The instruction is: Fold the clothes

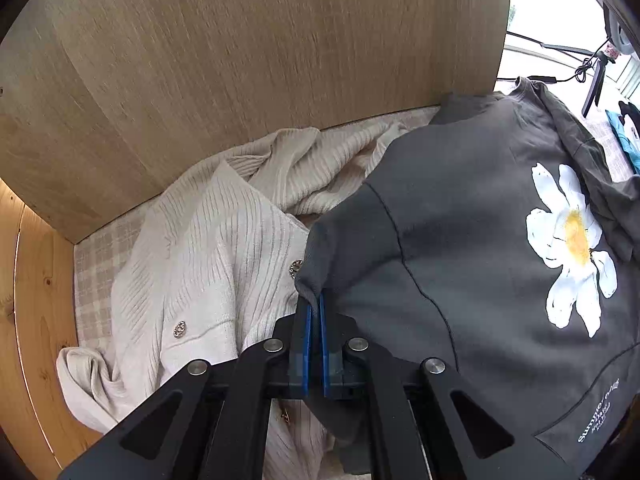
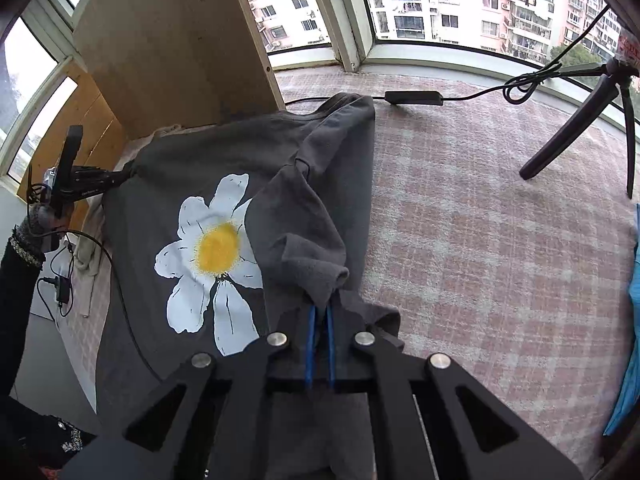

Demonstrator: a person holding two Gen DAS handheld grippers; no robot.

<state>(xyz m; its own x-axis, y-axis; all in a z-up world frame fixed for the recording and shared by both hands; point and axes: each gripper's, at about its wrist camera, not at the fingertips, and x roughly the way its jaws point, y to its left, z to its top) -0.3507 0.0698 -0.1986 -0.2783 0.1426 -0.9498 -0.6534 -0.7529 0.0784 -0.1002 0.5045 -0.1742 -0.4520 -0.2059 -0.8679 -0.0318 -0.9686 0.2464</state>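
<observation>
Left wrist view shows your left tool (image 1: pixel 315 300) clamped tight on the cuff of the dark grey sweatshirt's (image 1: pixel 460 240) sleeve, the blue pads pinching a fold of cloth with no gap between them. Right wrist view shows your right tool (image 2: pixel 320 308) likewise closed on a bunched piece of the other sleeve, which is lifted and draped over the body beside the white daisy print (image 2: pixel 212 256).

The sweatshirt lies front-up on the checked cloth (image 2: pixel 480 220) covering the surface by the window, its left side overlapping a cream ribbed cardigan (image 1: pixel 192 264) that sits against the wooden panel (image 1: pixel 240 60).

To do this fold well, I would judge you should keep both grips firm and carry each sleeve inward across the chest at an even height, so the shoulder seam sets the fold line and the cloth does not drag the body out of square. Mind the cardigan beneath the left side; lifting too low could pull it along. Lay the sleeves flat before letting go.

Writing near the hem reads "Summer" (image 1: pixel 598 416), with smaller lines beneath it too fine to make out; it may include a date.
</observation>
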